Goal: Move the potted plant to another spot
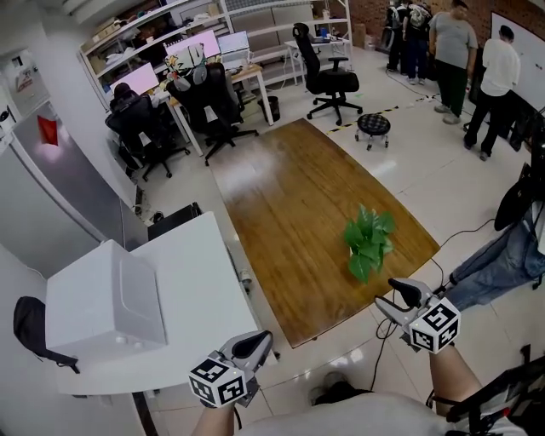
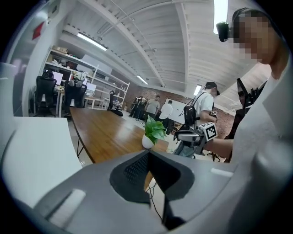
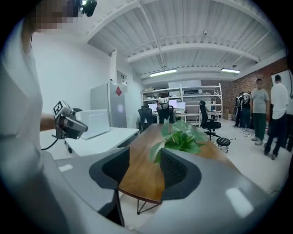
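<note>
— Where's the potted plant (image 1: 369,243)?
— Upright on the wooden table (image 1: 289,213), near its 5 o'clock corner. My right gripper (image 1: 387,294) hangs at the plant's 5 o'clock, clear of it, jaws partly open and empty.
— The left gripper (image 1: 266,342)?
— Farther off at the plant's 7 o'clock, jaws together on nothing.

A long wooden table (image 1: 289,213) stands on glossy pale floor (image 1: 417,162), black office chairs (image 1: 329,78) and shelves (image 1: 136,25) behind.
</note>
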The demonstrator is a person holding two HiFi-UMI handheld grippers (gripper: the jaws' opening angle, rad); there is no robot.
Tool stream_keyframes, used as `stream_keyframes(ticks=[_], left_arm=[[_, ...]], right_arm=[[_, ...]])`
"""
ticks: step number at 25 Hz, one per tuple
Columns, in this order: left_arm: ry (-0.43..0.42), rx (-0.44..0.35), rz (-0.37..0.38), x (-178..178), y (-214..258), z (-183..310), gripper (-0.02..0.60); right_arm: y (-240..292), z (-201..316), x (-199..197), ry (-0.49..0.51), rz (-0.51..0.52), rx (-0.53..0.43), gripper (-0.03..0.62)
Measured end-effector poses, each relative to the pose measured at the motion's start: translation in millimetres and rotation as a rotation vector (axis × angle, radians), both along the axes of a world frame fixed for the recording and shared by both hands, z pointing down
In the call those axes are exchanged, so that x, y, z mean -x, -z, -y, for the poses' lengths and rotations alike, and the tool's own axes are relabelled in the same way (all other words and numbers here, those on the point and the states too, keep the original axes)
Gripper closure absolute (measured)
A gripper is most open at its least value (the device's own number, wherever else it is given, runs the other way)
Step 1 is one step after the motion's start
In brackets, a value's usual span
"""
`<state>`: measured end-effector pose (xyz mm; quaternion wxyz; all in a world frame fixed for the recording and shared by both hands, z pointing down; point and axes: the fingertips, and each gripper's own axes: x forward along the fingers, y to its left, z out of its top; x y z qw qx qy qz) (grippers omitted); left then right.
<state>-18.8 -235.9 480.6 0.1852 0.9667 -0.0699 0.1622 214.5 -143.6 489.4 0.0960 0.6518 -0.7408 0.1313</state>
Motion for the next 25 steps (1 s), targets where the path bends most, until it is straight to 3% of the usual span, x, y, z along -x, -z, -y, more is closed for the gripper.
stream_keyframes(ticks=[4, 15, 20, 25], left_arm=[[0.014, 0.009, -0.024, 16.9, 2.4, -11.7, 0.589], [0.097, -0.004, -0.060, 53.4, 14.0, -62.6, 0.589], [0.111, -0.015, -0.072, 38.2, 21.7, -135.3, 0.589], [0.118, -0.024, -0.083, 11.9, 22.2, -244.7, 0.589]], right_arm=[[28.1, 3.8, 43.0, 0.054, 0.035, -0.067, 0.508], [44.2, -8.5, 137.8, 0.295, 0.043, -0.094, 0.562], [50.9, -67.5, 158.0, 0.397, 0.087, -0.107, 0.591], [45.6, -173.8, 165.1, 0.487, 0.136, -0.068, 0.591]])
